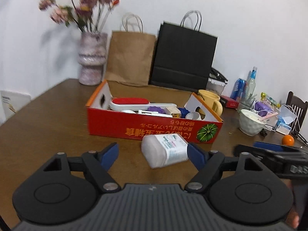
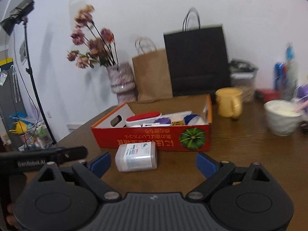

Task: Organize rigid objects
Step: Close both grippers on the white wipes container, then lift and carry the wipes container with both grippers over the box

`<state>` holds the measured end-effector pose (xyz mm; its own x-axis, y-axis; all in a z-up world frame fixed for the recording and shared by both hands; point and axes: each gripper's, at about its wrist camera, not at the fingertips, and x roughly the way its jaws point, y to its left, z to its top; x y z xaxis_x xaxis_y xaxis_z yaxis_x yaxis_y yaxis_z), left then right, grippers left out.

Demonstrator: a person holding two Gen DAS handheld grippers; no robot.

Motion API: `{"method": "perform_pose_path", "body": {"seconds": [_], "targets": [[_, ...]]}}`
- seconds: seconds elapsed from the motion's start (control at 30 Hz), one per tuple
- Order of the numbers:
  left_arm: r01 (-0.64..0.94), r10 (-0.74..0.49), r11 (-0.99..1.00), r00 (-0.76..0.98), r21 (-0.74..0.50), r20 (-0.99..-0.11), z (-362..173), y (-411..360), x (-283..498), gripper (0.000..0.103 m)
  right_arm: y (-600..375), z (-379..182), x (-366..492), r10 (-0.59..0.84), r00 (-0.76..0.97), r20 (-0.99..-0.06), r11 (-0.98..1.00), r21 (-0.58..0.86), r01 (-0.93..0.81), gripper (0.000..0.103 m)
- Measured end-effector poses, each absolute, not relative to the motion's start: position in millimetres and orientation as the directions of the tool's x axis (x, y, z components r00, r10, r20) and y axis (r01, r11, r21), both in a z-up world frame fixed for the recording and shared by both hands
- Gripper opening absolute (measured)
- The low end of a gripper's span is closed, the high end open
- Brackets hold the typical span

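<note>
1. The left gripper (image 1: pixel 153 153) stands wide open above the wooden table (image 1: pixel 48 119); its blue pads (image 1: pixel 110 153) sit apart at about 9 and 3 o'clock of the gap; nothing is clamped between them.
2. A white plastic bottle (image 1: pixel 164 151) lies on its side on the table just ahead of the left gripper, toward 1 o'clock from the gap's middle; in the left wrist view its right end lies just beside the right pad, and whether the two touch cannot be told.
3. The right gripper (image 2: pixel 153 162) is likewise spread wide and holds nothing; in its own view the bottle (image 2: pixel 136 157) lies between the pads but nearer the left one, toward 10 o'clock of the gap's middle, clear of both pads.
4. A red cardboard box (image 1: pixel 154 127) with a green pumpkin picture stands at 12 o'clock just behind the bottle; inside it lie a red-and-white brush (image 1: pixel 130 103), something purple and other small items too blurred to name.
5. Beyond the box, at 12 o'clock, a brown paper bag (image 1: pixel 130 57) and a black paper bag (image 1: pixel 184 57) lean on the wall; a vase of flowers (image 1: pixel 92 57) stands at 11 o'clock.
6. At 2 o'clock of the box stands a yellow mug (image 1: pixel 210 100); further right, a white bowl (image 1: pixel 251 123) and an orange (image 1: pixel 288 140).
7. The other gripper's black body shows at the edge of each wrist view.
</note>
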<state>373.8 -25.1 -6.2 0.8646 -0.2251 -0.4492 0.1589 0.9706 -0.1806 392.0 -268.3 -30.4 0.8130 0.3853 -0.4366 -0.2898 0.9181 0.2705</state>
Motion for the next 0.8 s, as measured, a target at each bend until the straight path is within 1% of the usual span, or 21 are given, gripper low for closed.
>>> {"method": "perform_pose_path", "body": {"seconds": [0.03,0.07,0.1,0.13,0.17,0.2,0.23,0.27,0.3,0.37,0.4,0.5,0.57,0.7,0.8], "targets": [[0.153,-0.227,0.969,0.857,-0.191,-0.462,-9.5,-26.7,386.3,0.076,-265.9,-33.4,408.1,0.389,0.798,-0.460,0.915,0.292,-0.278,0.081],[0.152,-0.234,0.967,0.847,-0.204,-0.478,-13.8,-27.6,400.3,0.073,-262.9,-37.4,425.2,0.408,0.781,-0.473,0.906,0.318,-0.280,0.077],[0.146,-0.239,0.965,0.834,-0.218,-0.498,-18.0,-28.2,413.3,0.070,-259.7,-42.9,442.9,0.439,0.755,-0.487,0.890,0.349,-0.293,0.067],[0.138,-0.242,0.963,0.823,-0.233,-0.514,-21.8,-29.5,424.6,0.064,-256.1,-48.7,455.4,0.460,0.731,-0.504,0.880,0.370,-0.299,0.057],[0.137,-0.253,0.959,0.811,-0.249,-0.528,-26.5,-30.3,433.9,0.056,-252.4,-54.4,466.7,0.477,0.711,-0.516,0.870,0.391,-0.300,0.051],[0.138,-0.269,0.953,0.793,-0.268,-0.546,-31.0,-30.2,443.7,0.051,-248.8,-60.6,477.1,0.495,0.695,-0.521,0.859,0.412,-0.302,0.042],[0.147,-0.288,0.947,0.781,-0.286,-0.553,-34.5,-30.6,449.0,0.041,-245.4,-66.7,483.6,0.509,0.680,-0.528,0.851,0.426,-0.307,0.035],[0.169,-0.320,0.937,0.770,-0.307,-0.552,-38.5,-31.3,452.1,0.033,-242.4,-73.2,488.1,0.534,0.667,-0.519,0.835,0.448,-0.320,0.032],[0.194,-0.353,0.925,0.756,-0.326,-0.551,-43.3,-31.9,455.3,0.033,-241.4,-78.5,489.5,0.560,0.664,-0.495,0.814,0.477,-0.331,0.032],[0.208,-0.358,0.922,0.783,-0.328,-0.509,-51.7,-31.9,453.1,0.034,-241.3,-84.5,488.7,0.563,0.680,-0.469,0.806,0.492,-0.329,0.033],[0.211,-0.368,0.914,0.789,-0.345,-0.492,-55.1,-29.1,452.9,0.034,-242.5,-85.5,489.0,0.568,0.677,-0.467,0.801,0.502,-0.326,0.033],[0.206,-0.385,0.901,0.783,-0.381,-0.488,-55.5,-23.8,456.1,0.031,-244.8,-85.0,488.7,0.576,0.672,-0.465,0.795,0.511,-0.327,0.031],[0.203,-0.377,0.905,0.788,-0.373,-0.486,-54.0,-25.4,454.6,0.030,-244.8,-84.2,486.5,0.573,0.676,-0.463,0.797,0.506,-0.329,0.031],[0.199,-0.341,0.924,0.813,-0.326,-0.472,-53.5,-31.0,451.0,0.027,-239.6,-79.7,477.3,0.549,0.695,-0.464,0.822,0.451,-0.348,0.027],[0.206,-0.341,0.922,0.834,-0.327,-0.435,-46.3,-29.4,439.4,0.025,-241.9,-71.8,457.8,0.544,0.720,-0.430,0.824,0.437,-0.361,0.026]]}}
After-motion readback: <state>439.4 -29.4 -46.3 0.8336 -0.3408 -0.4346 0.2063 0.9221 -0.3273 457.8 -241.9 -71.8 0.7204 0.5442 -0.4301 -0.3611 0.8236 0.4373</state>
